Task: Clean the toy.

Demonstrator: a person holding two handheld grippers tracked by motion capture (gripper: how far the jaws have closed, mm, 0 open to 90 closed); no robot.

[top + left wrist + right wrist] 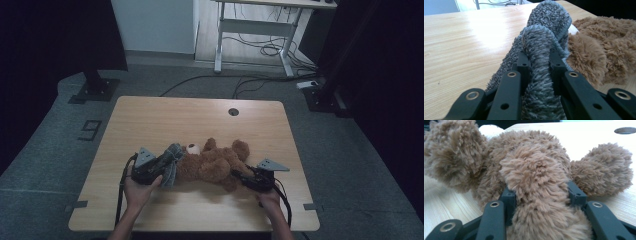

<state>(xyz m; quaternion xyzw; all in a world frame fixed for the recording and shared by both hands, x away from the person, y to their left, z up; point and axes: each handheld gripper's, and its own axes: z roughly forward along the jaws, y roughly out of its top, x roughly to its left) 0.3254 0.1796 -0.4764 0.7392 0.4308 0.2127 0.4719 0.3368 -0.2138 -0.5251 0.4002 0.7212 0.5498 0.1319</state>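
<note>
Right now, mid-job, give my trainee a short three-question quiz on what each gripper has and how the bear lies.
1. True or false: the left gripper is shut on the grey fuzzy cloth.
2. Multiple choice: what do the fingers of the right gripper squeeze? A) a limb of the brown teddy bear B) the table's edge C) a cable
3. Short answer: is the bear standing, or lying on the wooden table?

Key
1. True; a fold of the cloth is pinched between its fingers.
2. A
3. Lying, with the cloth at its head end, toward the left gripper.
</note>
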